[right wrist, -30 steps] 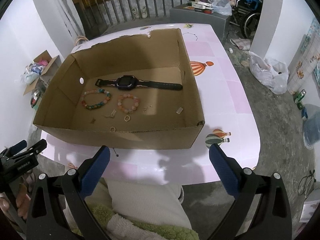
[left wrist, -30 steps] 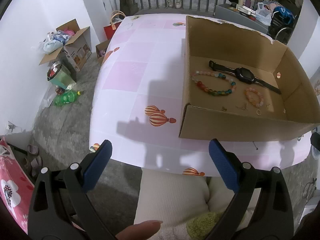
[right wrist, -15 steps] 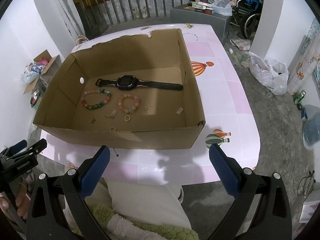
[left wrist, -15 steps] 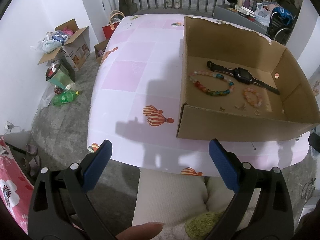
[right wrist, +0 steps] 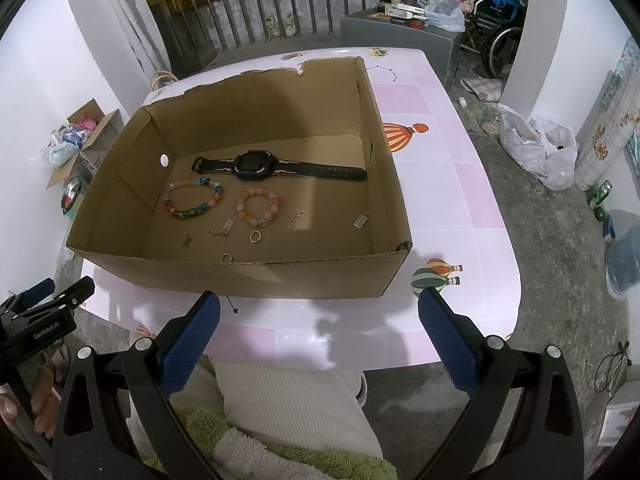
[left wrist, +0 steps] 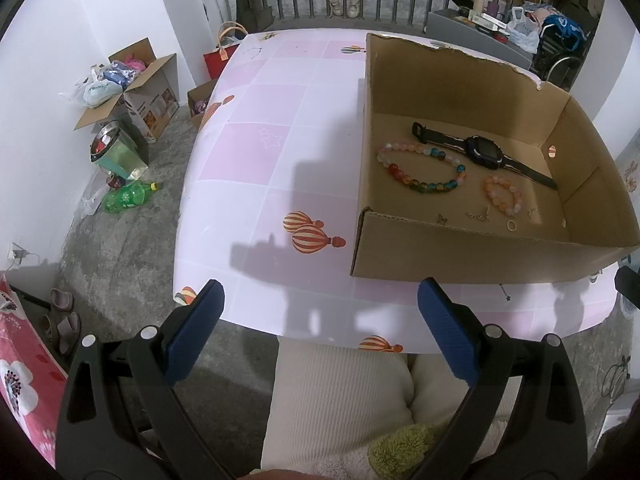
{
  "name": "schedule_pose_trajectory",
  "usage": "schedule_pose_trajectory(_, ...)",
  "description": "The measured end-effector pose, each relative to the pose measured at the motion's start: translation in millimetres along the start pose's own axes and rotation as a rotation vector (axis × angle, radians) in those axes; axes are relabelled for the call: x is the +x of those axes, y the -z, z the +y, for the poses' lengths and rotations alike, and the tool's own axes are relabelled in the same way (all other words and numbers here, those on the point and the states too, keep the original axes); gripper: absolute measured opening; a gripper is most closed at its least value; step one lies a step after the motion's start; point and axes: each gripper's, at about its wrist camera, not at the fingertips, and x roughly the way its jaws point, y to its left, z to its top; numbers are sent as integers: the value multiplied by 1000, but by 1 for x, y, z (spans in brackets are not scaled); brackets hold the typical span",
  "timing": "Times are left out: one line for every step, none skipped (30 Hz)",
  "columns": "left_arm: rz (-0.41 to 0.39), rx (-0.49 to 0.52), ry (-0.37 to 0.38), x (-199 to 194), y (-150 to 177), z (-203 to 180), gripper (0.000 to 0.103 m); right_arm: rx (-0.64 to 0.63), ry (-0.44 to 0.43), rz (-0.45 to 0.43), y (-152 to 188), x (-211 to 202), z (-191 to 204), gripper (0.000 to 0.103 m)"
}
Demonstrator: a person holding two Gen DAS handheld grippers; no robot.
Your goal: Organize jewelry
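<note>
An open cardboard box (right wrist: 248, 276) (left wrist: 472, 256) stands on the pink checked table (left wrist: 248, 152) (right wrist: 460, 184). Inside lie a black watch (right wrist: 276, 169) (left wrist: 482, 152), a multicoloured bead bracelet (right wrist: 193, 197) (left wrist: 420, 168), a pink-orange bead bracelet (right wrist: 257, 207) (left wrist: 503, 194), two gold rings (right wrist: 255, 236), a small charm (right wrist: 360, 222) and bits of thin chain (right wrist: 222, 230). My left gripper (left wrist: 318, 300) is open, held back from the table's near edge, left of the box. My right gripper (right wrist: 318, 308) is open too, just before the box's front wall. Both hold nothing.
A person's lap in cream trousers (left wrist: 340, 400) is below both grippers. On the floor to the left are cardboard boxes with bags (left wrist: 128, 80), a metal bin (left wrist: 108, 152) and a green bottle (left wrist: 128, 196). White plastic bags (right wrist: 540, 148) and a wheelchair (right wrist: 496, 40) are at right.
The left wrist view has drawn back a little, so the table and box sit slightly farther up and left. The right gripper has barely moved. Both stay open.
</note>
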Motion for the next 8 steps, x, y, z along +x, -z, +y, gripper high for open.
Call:
schedule_pose_trajectory(1,0,0,0,0,0,94,0,0,0,0,0,0,96)
schedule_pose_trajectory(2,0,-1,0,0,0,94,-1,1,-1,0,0,0,96)
schedule_pose_trajectory(1,-1,0,0,0,0,94,-1,2,-1,0,0,0,96)
schedule_pose_trajectory(1,-1,0,0,0,0,94,0,1,-1,0,0,0,96)
schedule_pose_trajectory(0,-1,-1,0,0,0,94,0,0,-1,0,0,0,96)
schedule_pose_trajectory(-1,0,-2,0,0,0,94,0,1,-2,0,0,0,96)
schedule_pose_trajectory(-1,-1,-1,0,0,0,94,-1,2,-2,0,0,0,96)
schedule_pose_trajectory(-1,-1,-1,0,0,0,94,0,2,-1,0,0,0,96)
